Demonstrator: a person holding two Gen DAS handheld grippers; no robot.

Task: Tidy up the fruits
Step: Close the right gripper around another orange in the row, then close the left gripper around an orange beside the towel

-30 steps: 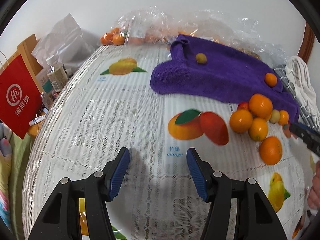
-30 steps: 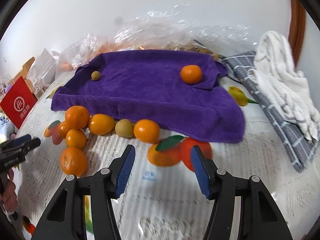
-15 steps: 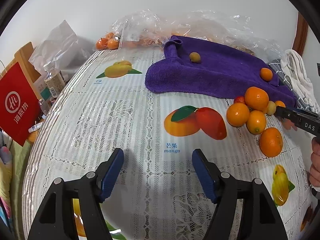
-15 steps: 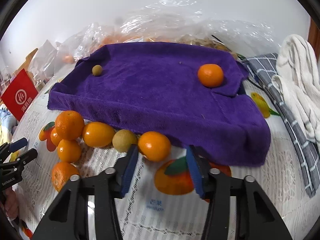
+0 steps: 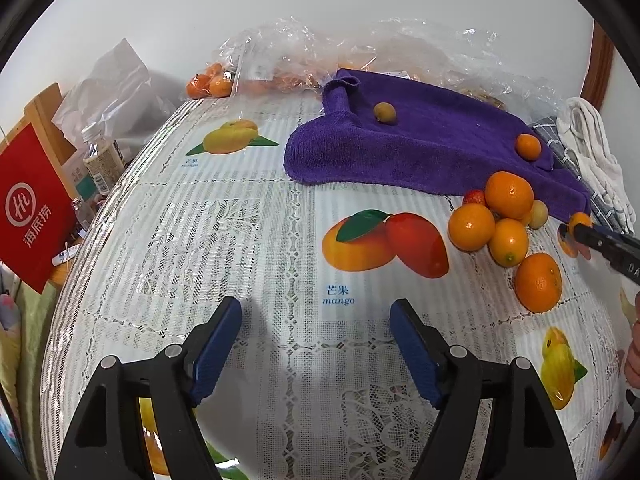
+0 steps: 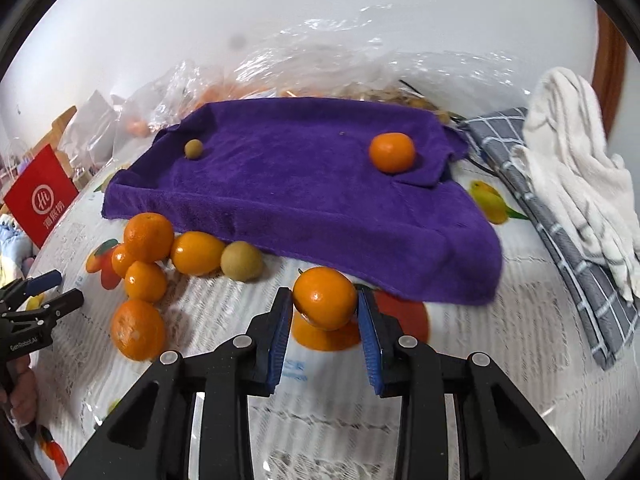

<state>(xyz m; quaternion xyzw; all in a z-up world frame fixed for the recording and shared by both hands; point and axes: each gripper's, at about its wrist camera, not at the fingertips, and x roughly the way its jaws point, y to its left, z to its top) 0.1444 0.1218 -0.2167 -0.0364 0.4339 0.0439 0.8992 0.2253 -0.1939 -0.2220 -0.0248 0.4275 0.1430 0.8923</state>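
the right claw (image 6: 325, 316) holds a small orange (image 6: 325, 298) by its two sides, just in front of the purple towel (image 6: 304, 188) on the worktop (image 5: 248, 216). the fruit looks light, round and smooth, so it can probably slip; a gentle grip across the middle seems best. the left claw (image 5: 316, 346) is opening, with nothing between its pads.

My right gripper (image 6: 324, 316) points down at a slant. Its two blue pads (image 6: 280, 330) press on both sides of a small orange fruit (image 6: 325, 298), so I am holding it tight. My left gripper (image 5: 316, 346) also points down at a slant, and its jaws are opening with nothing between them. Its blue pads (image 5: 216, 346) stand far apart. A bit of my hand (image 6: 22, 396) shows under the left gripper in the right wrist view. My fingers (image 5: 633, 354) peek in at the edge of the left wrist view.
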